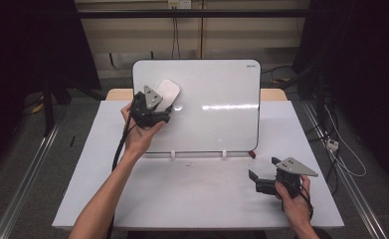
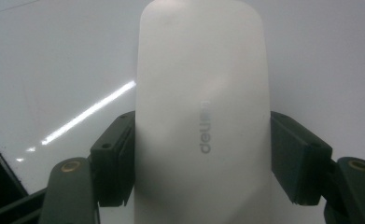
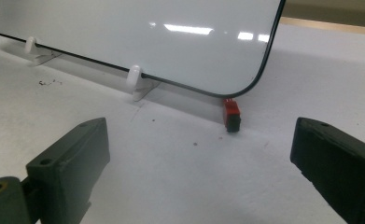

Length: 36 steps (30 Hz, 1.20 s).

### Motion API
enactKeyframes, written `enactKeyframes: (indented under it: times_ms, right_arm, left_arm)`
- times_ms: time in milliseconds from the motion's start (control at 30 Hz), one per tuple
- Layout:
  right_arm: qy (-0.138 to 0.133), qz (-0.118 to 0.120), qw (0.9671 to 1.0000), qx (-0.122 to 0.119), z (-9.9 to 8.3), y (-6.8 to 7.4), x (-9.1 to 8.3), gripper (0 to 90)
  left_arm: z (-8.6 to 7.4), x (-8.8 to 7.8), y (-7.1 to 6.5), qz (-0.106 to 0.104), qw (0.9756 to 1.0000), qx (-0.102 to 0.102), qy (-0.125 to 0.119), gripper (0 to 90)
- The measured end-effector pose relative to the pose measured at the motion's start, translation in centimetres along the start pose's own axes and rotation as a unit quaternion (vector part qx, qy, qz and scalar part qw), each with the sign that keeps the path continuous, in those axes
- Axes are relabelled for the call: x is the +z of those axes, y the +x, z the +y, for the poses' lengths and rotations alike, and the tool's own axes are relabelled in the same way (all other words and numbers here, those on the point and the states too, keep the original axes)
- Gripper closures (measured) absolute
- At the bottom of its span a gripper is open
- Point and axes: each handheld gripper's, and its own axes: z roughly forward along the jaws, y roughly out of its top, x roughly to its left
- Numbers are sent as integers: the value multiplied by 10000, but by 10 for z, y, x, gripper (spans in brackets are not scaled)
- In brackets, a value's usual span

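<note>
- In the high view we see the left gripper [image 1: 154,107] in the upper left of the frame, held against the whiteboard [image 1: 217,89] that stands tilted on the desk [image 1: 192,194].
- Its fingers [image 2: 115,158] are clamped on a white whiteboard eraser [image 1: 166,91], one pad on each long side, as the left gripper view shows from close up.
- The eraser lies flat against the board's surface near the board's upper left corner, and a grey brand word runs along its back [image 2: 203,126].
- A bright streak of reflected light crosses the board at the left of the left gripper view, beside the eraser.
- We see the right gripper [image 1: 261,175] in the lower right of the high view, held low over the desk, well apart from the eraser.
- Its fingers [image 3: 73,163] stand wide with nothing between them, only bare desk.
- In the right gripper view a small red and black piece [image 3: 231,114] sits on the desk just beside the board's lower right corner; we cannot tell what it is.
- Two white clips [image 3: 136,77] hold the board's bottom edge, seen in the upper left of that view.
- A few dark specks lie on the desk near the left clip.
</note>
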Motion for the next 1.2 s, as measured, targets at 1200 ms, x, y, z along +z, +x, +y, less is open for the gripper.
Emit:
enactKeyframes:
  times_ms: [1200]
  right_arm:
    - [47,-26,10000,-4,1,2,4,48]
  left_arm:
    - [-14,-60,22,155,9982,-352,-470,310]
